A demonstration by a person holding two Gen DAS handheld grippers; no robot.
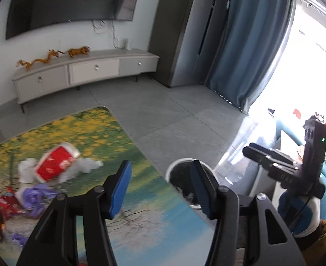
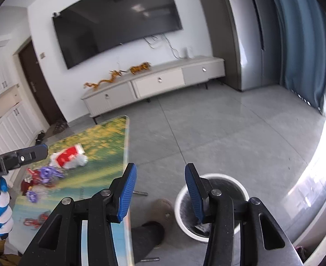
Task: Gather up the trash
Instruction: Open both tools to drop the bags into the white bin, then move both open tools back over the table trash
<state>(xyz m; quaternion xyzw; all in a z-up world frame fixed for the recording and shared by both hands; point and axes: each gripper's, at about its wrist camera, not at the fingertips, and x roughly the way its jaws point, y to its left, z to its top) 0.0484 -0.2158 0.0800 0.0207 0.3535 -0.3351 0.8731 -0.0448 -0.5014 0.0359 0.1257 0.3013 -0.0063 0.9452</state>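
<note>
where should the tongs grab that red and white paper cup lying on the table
The red and white paper cup lies tipped on its side on the flower-print table, amid white crumpled tissue. Probably best to come from above and pinch across its red middle, tongs straddling the round wall. The pile crowds its lower left end, so approach from the clearer right side.

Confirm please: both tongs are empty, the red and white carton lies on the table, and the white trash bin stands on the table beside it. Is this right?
One detail is wrong. The white trash bin stands on the floor next to the table, not on it, as the right wrist view shows. The rest holds: the left tongs and the right tongs are empty, and the red and white carton lies on the table.
</note>
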